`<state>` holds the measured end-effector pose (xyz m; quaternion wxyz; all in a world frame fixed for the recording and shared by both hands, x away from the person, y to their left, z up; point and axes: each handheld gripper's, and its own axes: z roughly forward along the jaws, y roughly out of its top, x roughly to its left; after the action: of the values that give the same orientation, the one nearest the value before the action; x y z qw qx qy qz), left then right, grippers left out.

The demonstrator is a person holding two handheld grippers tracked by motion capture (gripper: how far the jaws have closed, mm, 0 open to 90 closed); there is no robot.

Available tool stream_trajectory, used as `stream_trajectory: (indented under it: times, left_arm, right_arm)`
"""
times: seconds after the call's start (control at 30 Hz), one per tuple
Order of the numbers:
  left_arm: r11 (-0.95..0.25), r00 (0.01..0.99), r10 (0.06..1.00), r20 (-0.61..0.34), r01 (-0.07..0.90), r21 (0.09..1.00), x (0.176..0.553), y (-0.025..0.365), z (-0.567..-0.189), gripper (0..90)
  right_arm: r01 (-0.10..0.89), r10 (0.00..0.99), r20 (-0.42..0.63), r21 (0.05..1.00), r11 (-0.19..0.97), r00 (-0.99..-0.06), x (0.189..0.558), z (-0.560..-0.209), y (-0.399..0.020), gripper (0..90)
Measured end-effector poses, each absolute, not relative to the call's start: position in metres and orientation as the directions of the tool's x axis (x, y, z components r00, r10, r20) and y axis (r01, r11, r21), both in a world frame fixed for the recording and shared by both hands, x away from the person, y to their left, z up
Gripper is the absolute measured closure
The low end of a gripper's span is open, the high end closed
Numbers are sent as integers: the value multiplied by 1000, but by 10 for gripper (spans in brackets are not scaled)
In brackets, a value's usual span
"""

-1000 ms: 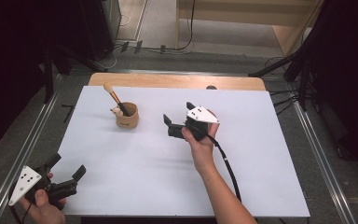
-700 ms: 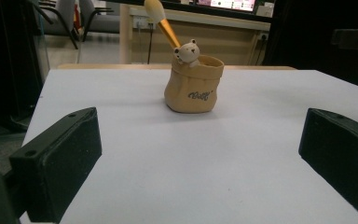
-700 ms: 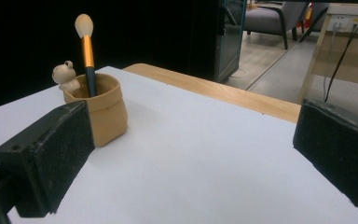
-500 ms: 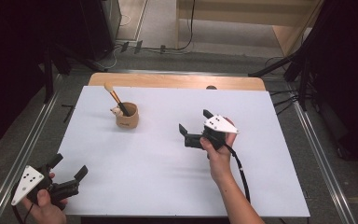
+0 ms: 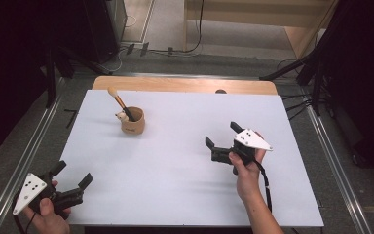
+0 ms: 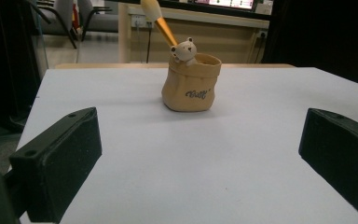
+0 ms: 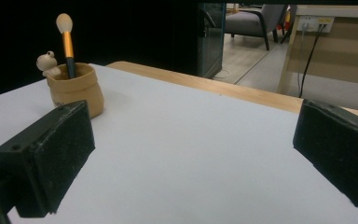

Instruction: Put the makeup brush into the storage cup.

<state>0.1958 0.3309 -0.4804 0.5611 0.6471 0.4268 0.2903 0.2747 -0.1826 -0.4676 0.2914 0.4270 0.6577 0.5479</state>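
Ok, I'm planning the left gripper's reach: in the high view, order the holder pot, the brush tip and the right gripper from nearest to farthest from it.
1. Holder pot, up and right of the left gripper, on the table's far left.
2. Brush tip, just beyond the pot, leaning toward the far edge.
3. Right gripper, across the table on the right side.

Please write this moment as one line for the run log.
left gripper: open, holds nothing | right gripper: open, holds nothing | brush: stands tilted in pot | both grippers apart from pot
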Motion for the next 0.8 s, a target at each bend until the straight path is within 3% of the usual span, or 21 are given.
stream_trajectory:
  times: [0.8]
  left_arm:
    - [-14,471,877,-97,227,974,196,329,-481,0]
  right_arm:
    - [255,908,72,966,39,-413,242,-480,-237,0]
